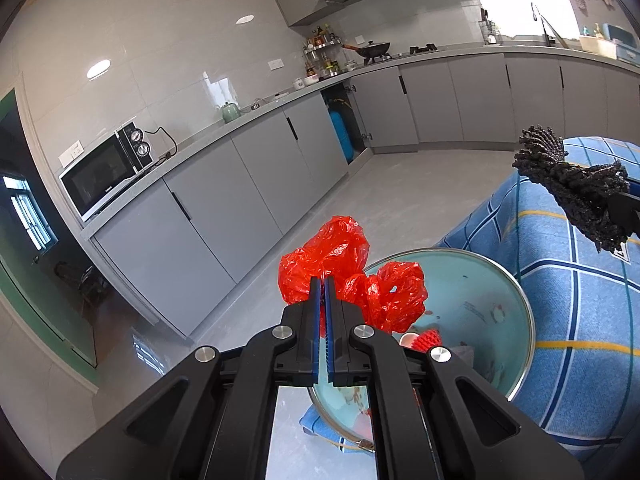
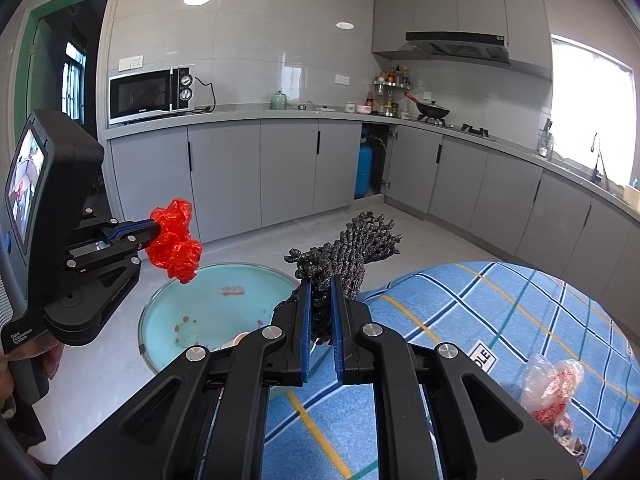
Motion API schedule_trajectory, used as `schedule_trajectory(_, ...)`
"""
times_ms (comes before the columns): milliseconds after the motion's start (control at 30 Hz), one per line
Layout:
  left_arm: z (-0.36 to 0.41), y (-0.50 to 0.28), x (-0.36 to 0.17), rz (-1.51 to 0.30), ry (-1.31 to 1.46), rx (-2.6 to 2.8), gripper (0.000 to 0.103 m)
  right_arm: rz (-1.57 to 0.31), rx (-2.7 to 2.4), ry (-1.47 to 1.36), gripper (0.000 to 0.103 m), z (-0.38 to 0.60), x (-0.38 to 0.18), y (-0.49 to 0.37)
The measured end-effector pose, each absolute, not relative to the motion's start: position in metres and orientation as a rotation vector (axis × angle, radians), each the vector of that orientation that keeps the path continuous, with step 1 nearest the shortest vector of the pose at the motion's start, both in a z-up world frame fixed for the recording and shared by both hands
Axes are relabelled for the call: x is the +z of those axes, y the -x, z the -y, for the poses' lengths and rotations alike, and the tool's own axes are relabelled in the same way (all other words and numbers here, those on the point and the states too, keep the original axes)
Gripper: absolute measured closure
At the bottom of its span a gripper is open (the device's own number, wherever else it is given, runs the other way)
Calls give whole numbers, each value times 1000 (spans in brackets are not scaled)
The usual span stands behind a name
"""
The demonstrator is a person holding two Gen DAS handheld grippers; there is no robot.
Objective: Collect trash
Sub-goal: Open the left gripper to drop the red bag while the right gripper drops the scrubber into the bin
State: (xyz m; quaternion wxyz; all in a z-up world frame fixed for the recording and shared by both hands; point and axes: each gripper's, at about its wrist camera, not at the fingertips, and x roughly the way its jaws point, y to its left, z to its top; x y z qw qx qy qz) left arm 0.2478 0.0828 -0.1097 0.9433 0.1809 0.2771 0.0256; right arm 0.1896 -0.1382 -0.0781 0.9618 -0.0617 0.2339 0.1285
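Left gripper (image 1: 324,280): your left fingers are pressed together on a crumpled red plastic bag (image 1: 344,268); the bag bulges out beyond the tips and hangs over the near rim of the bin; in the right wrist view the same gripper (image 2: 154,227) shows from the side with the bag (image 2: 176,240) at its tip
Right gripper (image 2: 320,280): your right fingers are clamped on a dark knotted bundle of cord-like strands (image 2: 348,248); the frayed end fans out above the tips; in the left wrist view the bundle (image 1: 576,184) hangs above the blue cloth
Bin (image 2: 208,300): round, pale teal inside with a metal rim; it stands on the grey floor just beside the cloth-covered desk; small scraps lie at its bottom
Desk (image 2: 480,320): covered by a blue checked cloth; a clear plastic bag with red bits inside (image 2: 552,384) lies on it near your right side
Background: grey cabinets, a microwave (image 2: 150,94) and a wok (image 2: 432,110) on the kitchen counter
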Motion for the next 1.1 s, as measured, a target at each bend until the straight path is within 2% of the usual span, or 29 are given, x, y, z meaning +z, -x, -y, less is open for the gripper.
schedule_trajectory(333, -85, -249, -112, -575, -363, 46, 101, -474, 322, 139, 93, 129, -82, -193)
schedule_trajectory(433, -85, -250, -114, -582, -371, 48, 96, -457, 328, 145, 83, 126, -83, -193)
schedule_trajectory(467, -86, -250, -116, -585, -370, 49, 95, -454, 322, 147, 75, 127, -84, -193)
schedule_trajectory(533, -86, -252, -117, -589, -372, 56, 86, -462, 313, 134, 72, 129, -85, -195)
schedule_trajectory(600, -88, -253, -117, -579, -374, 77, 58, -464, 304, 132, 66, 132, -86, -195)
schedule_trajectory(633, -88, -253, -117, -574, -375, 79, 55, -463, 301, 130, 65, 133, -86, -194)
schedule_trajectory(933, -86, -251, -119, -579, -372, 73, 53, -469, 289, 123, 62, 136, -89, -191)
schedule_trajectory(1000, -86, -250, -118, -574, -373, 80, 47, -472, 289, 122, 61, 135, -89, -191)
schedule_trajectory(1100, -87, -251, -118, -573, -373, 83, 47, -475, 288, 121, 61, 136, -90, -193)
